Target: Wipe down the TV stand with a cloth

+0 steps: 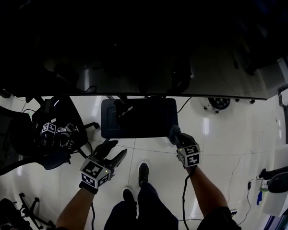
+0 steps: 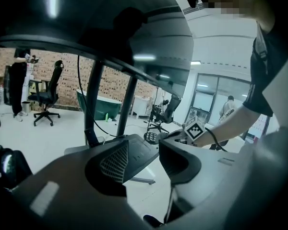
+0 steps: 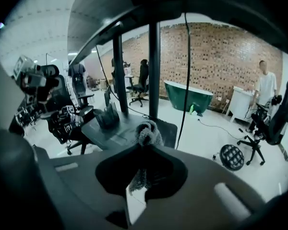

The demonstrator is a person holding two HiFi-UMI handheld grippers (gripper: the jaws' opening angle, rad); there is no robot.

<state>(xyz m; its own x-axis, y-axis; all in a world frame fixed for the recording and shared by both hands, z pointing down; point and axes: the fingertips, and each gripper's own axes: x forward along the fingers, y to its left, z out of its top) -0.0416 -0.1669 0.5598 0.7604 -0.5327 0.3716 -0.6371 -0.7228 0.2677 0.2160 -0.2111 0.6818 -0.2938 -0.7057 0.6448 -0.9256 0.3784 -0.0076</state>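
Observation:
The TV stand's flat black base lies on the white floor under the big dark TV screen. My right gripper hovers at the base's near right corner, shut on a bunched grey cloth. In the right gripper view the cloth bulges out past the closed jaws of the right gripper, with the base just beyond. My left gripper hangs off the base's near left corner, open and empty. In its own view the left gripper frames the base.
A black office chair loaded with marker-cube gear stands to the left. A small dark object and cables sit on the base. The stand's two poles rise ahead. A round caster foot lies right; my shoes are below.

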